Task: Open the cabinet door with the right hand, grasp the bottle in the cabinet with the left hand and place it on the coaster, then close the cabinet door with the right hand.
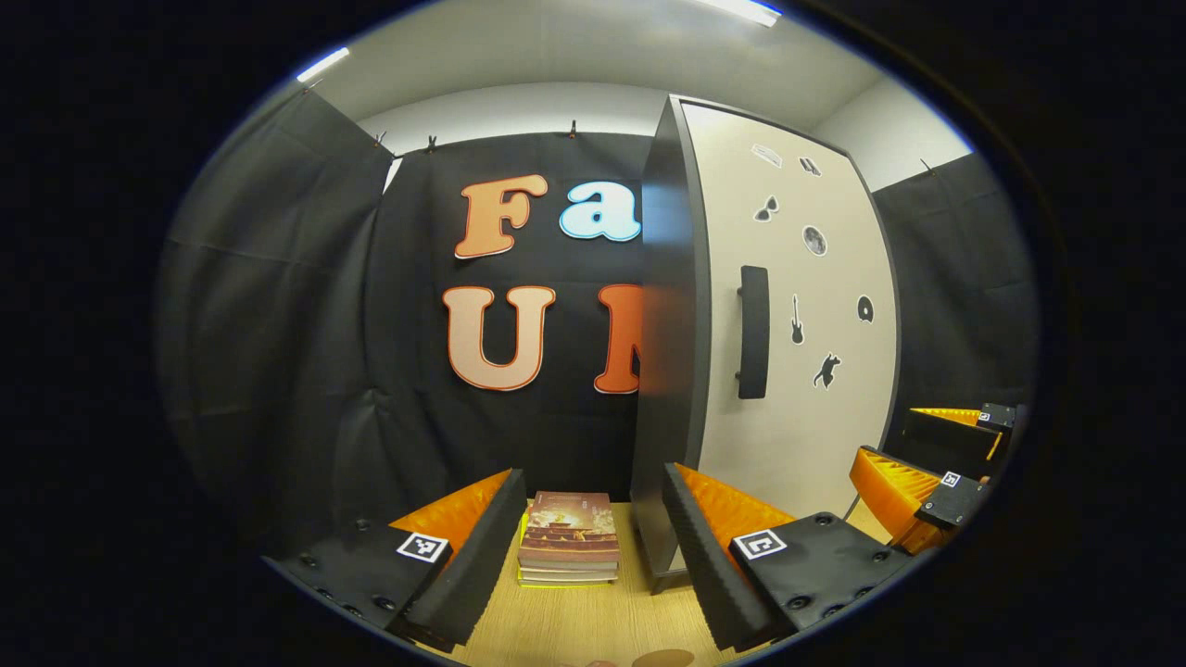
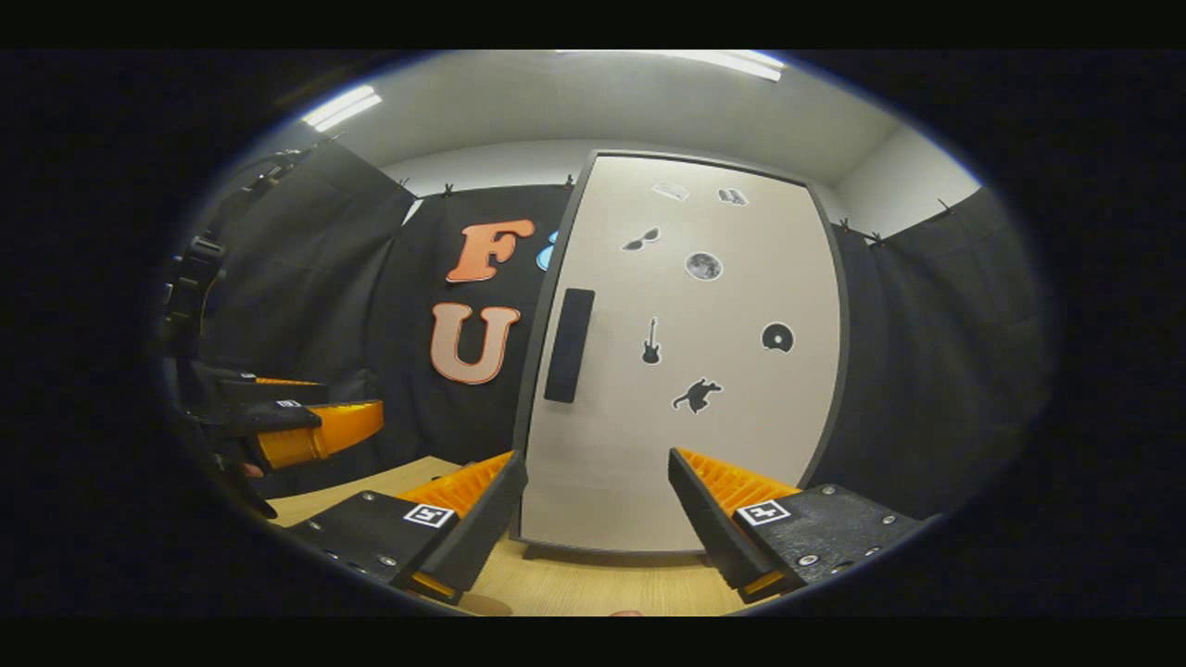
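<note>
Cabinet [image 2: 686, 371], door [image 2: 704, 445] closed, standing just ahead of right tongs [image 2: 598, 519]; both tongs, left [image 1: 593, 556] included, hovering spread, gripping nothing.

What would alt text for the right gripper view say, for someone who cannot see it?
A closed pale cabinet door with a dark vertical handle and small black stickers faces the open right gripper, jaws apart. The left gripper shows at far left above the wooden table.
</note>
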Tool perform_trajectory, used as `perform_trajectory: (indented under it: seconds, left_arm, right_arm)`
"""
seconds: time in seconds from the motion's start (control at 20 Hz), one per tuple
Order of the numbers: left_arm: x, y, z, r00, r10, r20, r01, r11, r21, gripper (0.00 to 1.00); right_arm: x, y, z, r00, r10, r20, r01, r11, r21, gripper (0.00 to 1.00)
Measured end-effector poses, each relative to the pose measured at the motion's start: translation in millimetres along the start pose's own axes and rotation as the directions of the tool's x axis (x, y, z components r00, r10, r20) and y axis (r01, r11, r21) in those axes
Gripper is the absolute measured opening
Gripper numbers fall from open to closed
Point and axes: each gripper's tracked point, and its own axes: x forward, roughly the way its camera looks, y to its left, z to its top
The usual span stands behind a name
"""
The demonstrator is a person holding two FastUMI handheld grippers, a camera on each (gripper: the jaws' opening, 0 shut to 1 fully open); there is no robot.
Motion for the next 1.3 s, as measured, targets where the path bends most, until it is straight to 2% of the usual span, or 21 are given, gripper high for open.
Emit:
perform_trajectory:
  seconds: [0.5,0.6,0.9,0.95,1.0,1.05,1.1,1.3]
  left_arm:
    - [12,19,-12,1.0,0.023,-0.02,-0.023,1.0,-0.015,0.96]
    - [12,28,-17,0.999,0.035,-0.031,-0.036,0.999,-0.018,0.96]
    - [16,52,-20,0.998,0.066,-0.026,-0.066,0.998,-0.008,0.98]
    - [16,55,-19,0.998,0.066,-0.023,-0.066,0.998,-0.003,0.98]
    - [17,54,-19,0.998,0.064,-0.021,-0.064,0.998,0.003,0.96]
    - [18,55,-18,0.998,0.061,-0.02,-0.061,0.998,0.008,0.96]
    - [18,56,-18,0.998,0.059,-0.019,-0.059,0.998,0.011,0.98]
    - [19,62,-20,0.999,0.039,-0.025,-0.039,0.999,0.008,0.96]
  right_arm:
    - [73,26,11,1.0,0.021,0.007,-0.022,0.999,0.038,0.95]
    - [88,30,16,1.0,0.014,0.01,-0.015,0.999,0.043,0.97]
    - [134,34,33,0.999,-0.018,0.028,0.016,0.998,0.068,0.92]
    - [141,34,36,0.999,-0.026,0.033,0.023,0.997,0.072,0.94]
    - [147,34,38,0.999,-0.034,0.034,0.031,0.997,0.075,0.88]
    - [152,33,38,0.999,-0.042,0.028,0.039,0.996,0.077,0.9]
    - [156,33,38,0.999,-0.049,0.022,0.047,0.995,0.083,0.82]
    - [166,34,41,0.998,-0.062,0.023,0.06,0.994,0.096,0.66]
